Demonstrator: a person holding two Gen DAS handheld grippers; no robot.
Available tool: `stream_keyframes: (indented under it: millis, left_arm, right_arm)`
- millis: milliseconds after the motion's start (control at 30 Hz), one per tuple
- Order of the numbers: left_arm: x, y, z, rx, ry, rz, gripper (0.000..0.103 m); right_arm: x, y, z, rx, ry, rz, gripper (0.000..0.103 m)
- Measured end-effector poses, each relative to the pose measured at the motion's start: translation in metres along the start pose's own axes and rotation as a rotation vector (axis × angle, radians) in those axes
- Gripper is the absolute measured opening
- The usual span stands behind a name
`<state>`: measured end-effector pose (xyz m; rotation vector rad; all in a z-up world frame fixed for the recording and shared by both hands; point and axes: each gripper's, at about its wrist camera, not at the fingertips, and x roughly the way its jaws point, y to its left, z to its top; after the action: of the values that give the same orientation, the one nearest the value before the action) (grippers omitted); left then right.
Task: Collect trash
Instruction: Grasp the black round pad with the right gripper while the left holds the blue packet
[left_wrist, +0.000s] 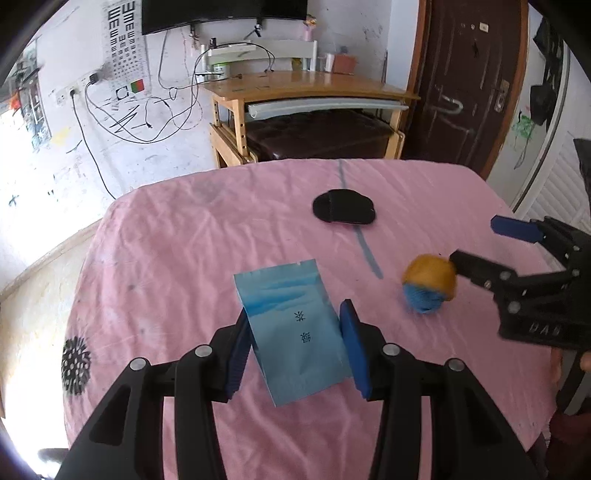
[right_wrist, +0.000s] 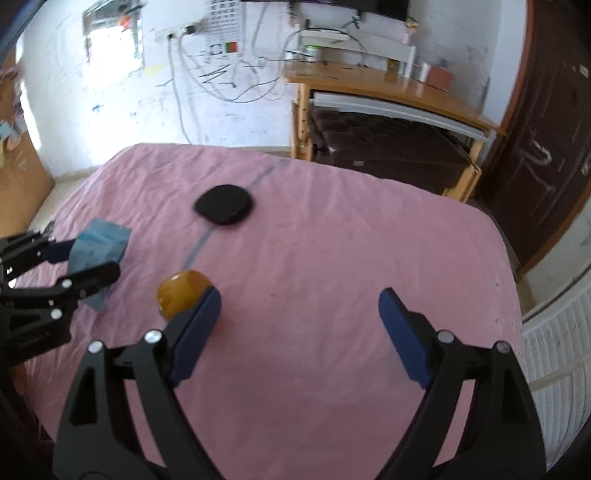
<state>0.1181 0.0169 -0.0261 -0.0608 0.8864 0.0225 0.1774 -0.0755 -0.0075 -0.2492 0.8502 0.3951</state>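
left gripper (left_wrist: 293, 354) clamps blue pouch (left_wrist: 291, 332); right gripper (right_wrist: 295, 332) spread wide.

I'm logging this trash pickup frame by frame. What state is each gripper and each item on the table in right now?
Left gripper: shut on the blue packet.
Blue packet: clamped by its side edges, tilted.
Right gripper: open, holding nothing.
Orange and blue object: on the pink cloth, just outside the right gripper's left finger; contact unclear.
Black pouch: lying flat, untouched.
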Motion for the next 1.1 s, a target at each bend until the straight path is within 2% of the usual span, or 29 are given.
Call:
stream_keyframes:
  millis: [133, 433, 700, 967, 1100]
  left_arm:
    - [-0.008, 0.022, -0.003, -0.037, -0.019, -0.009, 0.042]
    - [-0.014, 0.052, -0.009, -0.091, -0.035, -0.013, 0.042]
    - [-0.003, 0.063, -0.007, -0.116, -0.031, -0.04, 0.043]
    - [0.007, 0.07, -0.007, -0.124, -0.024, -0.067, 0.042]
    - [0.01, 0.07, -0.006, -0.12, -0.023, -0.082, 0.043]
  right_arm:
    - [0.0, 0.03, 0.007, -0.058, 0.002, 0.023, 0.088]
    - [0.024, 0.073, 0.036, -0.134, 0.028, 0.025, 0.088]
    - [0.062, 0.067, 0.061, -0.079, 0.072, 0.028, 0.088]
    - [0.084, 0.06, 0.068, -0.04, 0.098, 0.03, 0.088]
    - [0.09, 0.054, 0.068, -0.001, 0.108, 0.06, 0.088]
